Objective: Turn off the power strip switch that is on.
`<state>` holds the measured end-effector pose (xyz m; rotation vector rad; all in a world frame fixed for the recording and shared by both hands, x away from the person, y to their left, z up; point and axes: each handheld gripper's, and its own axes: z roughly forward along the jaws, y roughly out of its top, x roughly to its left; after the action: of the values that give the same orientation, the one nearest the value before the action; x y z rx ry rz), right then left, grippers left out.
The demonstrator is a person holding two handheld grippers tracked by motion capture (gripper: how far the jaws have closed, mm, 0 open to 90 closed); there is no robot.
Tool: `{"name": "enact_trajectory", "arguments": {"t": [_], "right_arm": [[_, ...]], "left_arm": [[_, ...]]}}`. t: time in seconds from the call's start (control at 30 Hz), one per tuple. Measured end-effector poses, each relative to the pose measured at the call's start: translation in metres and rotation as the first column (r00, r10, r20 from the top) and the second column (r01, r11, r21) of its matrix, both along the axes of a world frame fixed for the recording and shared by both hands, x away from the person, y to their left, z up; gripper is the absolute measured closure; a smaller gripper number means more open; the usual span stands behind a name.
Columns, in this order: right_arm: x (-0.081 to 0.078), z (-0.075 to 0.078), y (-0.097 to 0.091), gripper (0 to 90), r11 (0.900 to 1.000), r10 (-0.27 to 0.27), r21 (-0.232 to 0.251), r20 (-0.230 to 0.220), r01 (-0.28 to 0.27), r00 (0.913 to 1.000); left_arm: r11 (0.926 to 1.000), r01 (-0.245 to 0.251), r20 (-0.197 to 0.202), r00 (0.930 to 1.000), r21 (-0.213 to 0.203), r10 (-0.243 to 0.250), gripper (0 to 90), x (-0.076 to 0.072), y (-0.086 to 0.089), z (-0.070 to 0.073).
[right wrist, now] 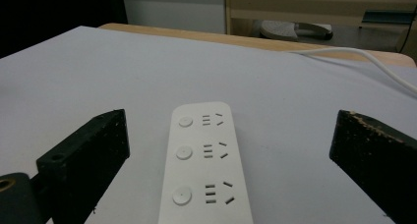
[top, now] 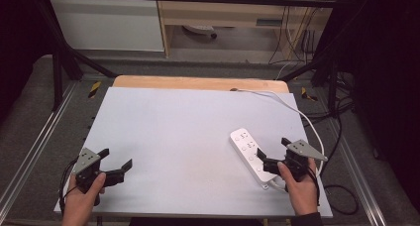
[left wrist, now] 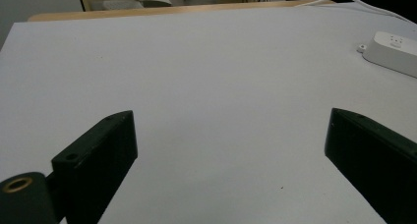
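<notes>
Right gripper (top: 274,152): held in the person's right hand (top: 300,186) near the desk's right front corner. Jaws spread wide apart, clamped on nothing. In the right gripper view (right wrist: 228,150) the two black jaws stand one on each side of the power strip, both clear of it, the right jaw's inner edge flecked with pale grit.

Power strip (top: 251,154): white, lying flat on the desk's right half toward the front, its length slanting from front right to back left. The near end sits between the right gripper's open jaws (whether a jaw touches it cannot be told from the high view). Three rows show in the right gripper view (right wrist: 204,170), each with a round button and a set of socket slots.

Cord (top: 289,107): white, running from the strip's front end along the right edge and curving back to the far edge of the desk.

Left gripper (top: 118,163): held in the person's left hand (top: 81,198) at the desk's left front corner, well apart from the strip. Jaws wide apart, nothing between them; in the left gripper view (left wrist: 231,150) only bare surface lies between the jaws.

Desk (top: 173,137): pale grey top, a strip of wood showing along its far edge.
</notes>
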<state>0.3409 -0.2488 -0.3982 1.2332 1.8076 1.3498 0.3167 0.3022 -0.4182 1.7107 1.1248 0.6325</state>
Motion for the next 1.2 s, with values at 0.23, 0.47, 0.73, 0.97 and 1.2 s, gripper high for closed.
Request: {"name": "enact_trajectory", "arguments": {"t": [0.23,0.47,0.73,0.97,1.2], "right_arm": [[0.000,0.000,-0.016,2.8,0.9994,-0.032,0.014,0.003,0.032,0.9995],[0.001,-0.005,-0.033,3.4,0.9973,-0.073,0.010,0.001,0.073,0.9973],[0.004,-0.015,-0.051,4.2,0.9922,-0.125,-0.004,-0.008,0.125,0.9921],[0.010,-0.028,-0.066,4.8,0.9847,-0.173,-0.022,-0.032,0.173,0.9844],[0.018,-0.044,-0.077,5.5,0.9791,-0.203,-0.032,-0.090,0.201,0.9751]], "left_arm": [[1.0000,-0.002,-0.002,1.0000,-0.006,0.002,5.4,0.000,0.000,0.000],[1.0000,-0.002,-0.003,1.0000,-0.003,0.002,5.4,0.000,0.000,0.000],[1.0000,-0.002,-0.003,1.0000,-0.003,0.002,5.4,0.000,0.000,0.000],[1.0000,0.001,-0.005,1.0000,-0.004,-0.001,5.4,0.000,-0.001,0.000],[1.0000,0.003,-0.007,1.0000,-0.003,-0.003,5.4,0.000,-0.001,0.000]]}}
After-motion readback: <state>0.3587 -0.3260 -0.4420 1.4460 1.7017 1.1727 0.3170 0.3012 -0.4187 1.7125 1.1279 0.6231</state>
